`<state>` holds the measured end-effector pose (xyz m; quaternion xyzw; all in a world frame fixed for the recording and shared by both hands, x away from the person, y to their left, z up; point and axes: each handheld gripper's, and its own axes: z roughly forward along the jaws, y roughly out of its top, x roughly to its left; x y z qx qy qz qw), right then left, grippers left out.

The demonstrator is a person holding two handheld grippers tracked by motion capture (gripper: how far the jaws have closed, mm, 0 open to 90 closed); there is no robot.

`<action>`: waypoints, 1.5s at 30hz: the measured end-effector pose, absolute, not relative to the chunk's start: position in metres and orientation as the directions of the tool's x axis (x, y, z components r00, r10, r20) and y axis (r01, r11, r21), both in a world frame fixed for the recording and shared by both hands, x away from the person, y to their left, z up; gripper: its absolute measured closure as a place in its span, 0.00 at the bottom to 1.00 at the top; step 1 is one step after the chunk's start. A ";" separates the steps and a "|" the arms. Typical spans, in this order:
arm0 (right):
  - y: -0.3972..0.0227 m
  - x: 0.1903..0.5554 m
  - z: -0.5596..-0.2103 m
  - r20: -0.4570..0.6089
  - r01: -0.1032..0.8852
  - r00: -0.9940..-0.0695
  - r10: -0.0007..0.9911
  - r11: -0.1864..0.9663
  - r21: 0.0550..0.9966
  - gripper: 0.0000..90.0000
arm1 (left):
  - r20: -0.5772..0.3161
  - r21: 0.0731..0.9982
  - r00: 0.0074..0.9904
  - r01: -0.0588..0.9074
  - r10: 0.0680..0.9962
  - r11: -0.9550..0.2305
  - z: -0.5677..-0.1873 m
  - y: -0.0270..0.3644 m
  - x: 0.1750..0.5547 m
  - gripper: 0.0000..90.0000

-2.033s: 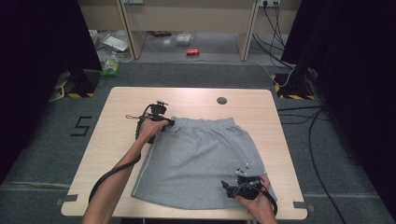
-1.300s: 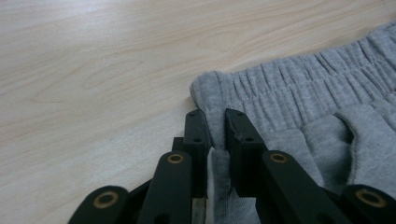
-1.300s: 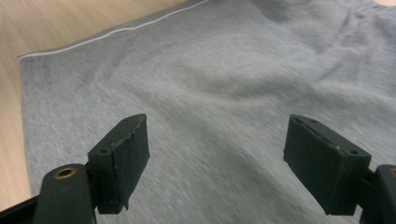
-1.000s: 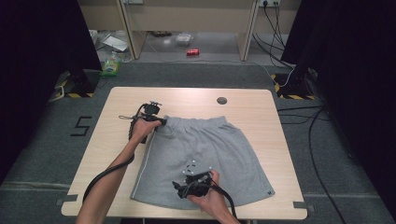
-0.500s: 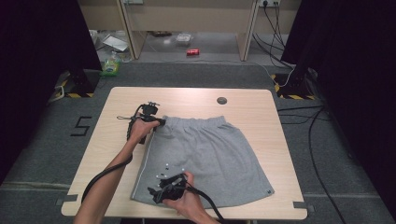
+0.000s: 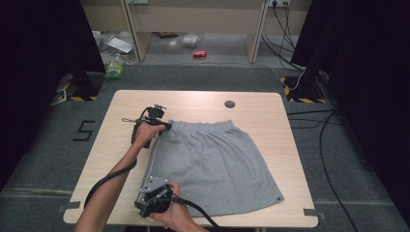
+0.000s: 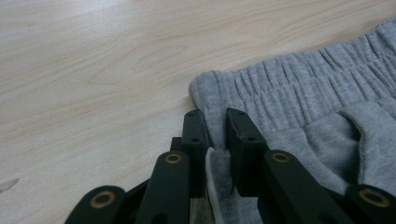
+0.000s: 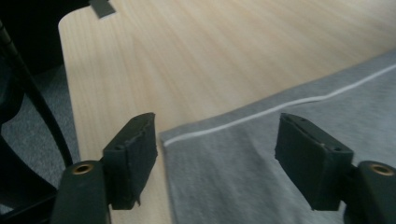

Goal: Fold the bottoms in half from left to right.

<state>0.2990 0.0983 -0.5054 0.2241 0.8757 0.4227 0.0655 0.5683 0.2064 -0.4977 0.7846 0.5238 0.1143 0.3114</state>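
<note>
Both claws differ: right claw point(image 6: 151, 203) crossed to the shorts point(image 6: 212, 164) hem corner, wide but closing; left claw point(image 6: 162, 126) still pinches waistband.

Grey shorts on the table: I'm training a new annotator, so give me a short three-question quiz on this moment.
1. True or false: the left gripper is shut on the waistband of the grey shorts.
2. Which corner of the shorts lies between the right gripper's jaws? A) a waistband corner B) a hem corner with the white side stripe
3. What is the table top made of?

Key: 1 true. 2 B; the jaws have just been closing but stand open. 3 light wood.
</note>
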 end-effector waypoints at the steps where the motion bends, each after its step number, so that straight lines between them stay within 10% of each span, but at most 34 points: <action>1: 0.101 0.298 -0.507 0.070 0.330 -0.895 0.440 0.550 0.767 0.35 | -0.147 0.609 0.426 0.750 0.893 -0.258 -0.498 0.206 0.568 0.86; 13: 0.113 0.292 -0.518 0.001 0.278 -0.913 0.407 0.622 0.731 0.56 | -0.154 0.611 0.424 0.751 0.892 -0.252 -0.498 0.207 0.568 0.86; 21: 0.106 0.294 -0.519 0.017 0.293 -0.907 0.421 0.601 0.744 0.90 | -0.156 0.610 0.427 0.751 0.891 -0.253 -0.498 0.208 0.568 0.86; 45: 0.000 0.290 -0.456 0.160 0.349 -0.844 0.511 0.298 0.888 0.92 | -0.201 0.659 0.485 0.710 0.851 -0.249 -0.406 0.150 0.562 0.89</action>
